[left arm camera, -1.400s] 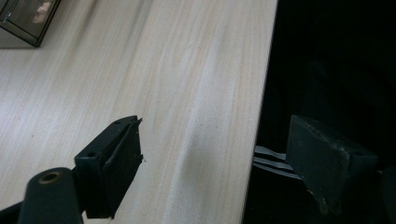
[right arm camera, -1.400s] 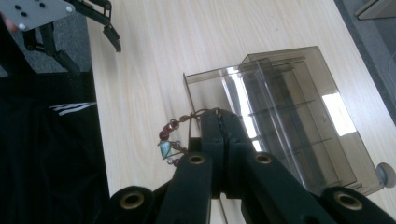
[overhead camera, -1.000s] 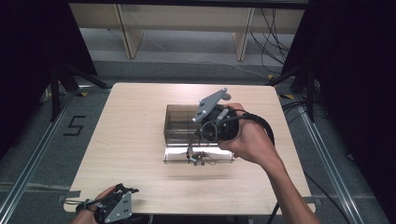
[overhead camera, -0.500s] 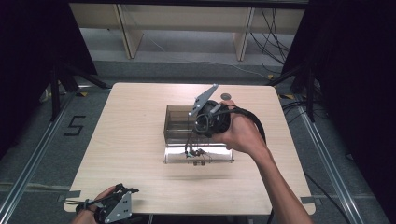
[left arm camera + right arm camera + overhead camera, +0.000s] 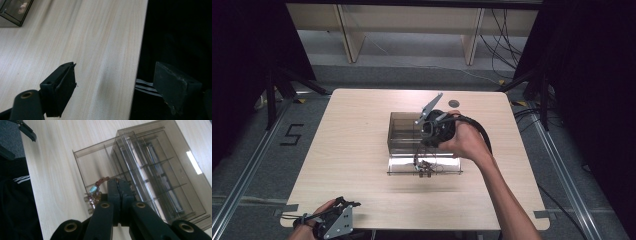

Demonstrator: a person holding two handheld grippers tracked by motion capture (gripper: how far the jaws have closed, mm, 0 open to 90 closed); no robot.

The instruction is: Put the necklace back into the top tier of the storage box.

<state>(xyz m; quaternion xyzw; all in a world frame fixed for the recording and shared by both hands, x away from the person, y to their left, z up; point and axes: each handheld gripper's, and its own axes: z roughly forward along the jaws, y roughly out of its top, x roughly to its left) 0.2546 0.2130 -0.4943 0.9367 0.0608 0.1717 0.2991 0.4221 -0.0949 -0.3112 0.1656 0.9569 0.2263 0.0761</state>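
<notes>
A smoky clear plastic box (image 5: 403,131) with several compartments stands at mid-table, its lid (image 5: 447,166) folded open flat toward the person. My right gripper (image 5: 419,161) points down over the lid, shut on a small string of beads and wire, a bracelet (image 5: 427,169). In the right gripper view the jaws (image 5: 117,183) are pressed together, and the bracelet (image 5: 94,194) dangles at their left above the lid (image 5: 91,162) and next to the box (image 5: 160,170). My left gripper (image 5: 348,205) rests at the table's near left edge. Its jaws (image 5: 115,80) stand wide apart and hold nothing.
A small dark round disc (image 5: 454,103) lies on the wooden table (image 5: 352,145) behind the box. The person's clothing (image 5: 17,202) is beside the near table edge. Floor rails and cables run around the table.
The right hand has shifted slightly and turned over the box, still holding the bracelet. The left gripper has stayed put.
</notes>
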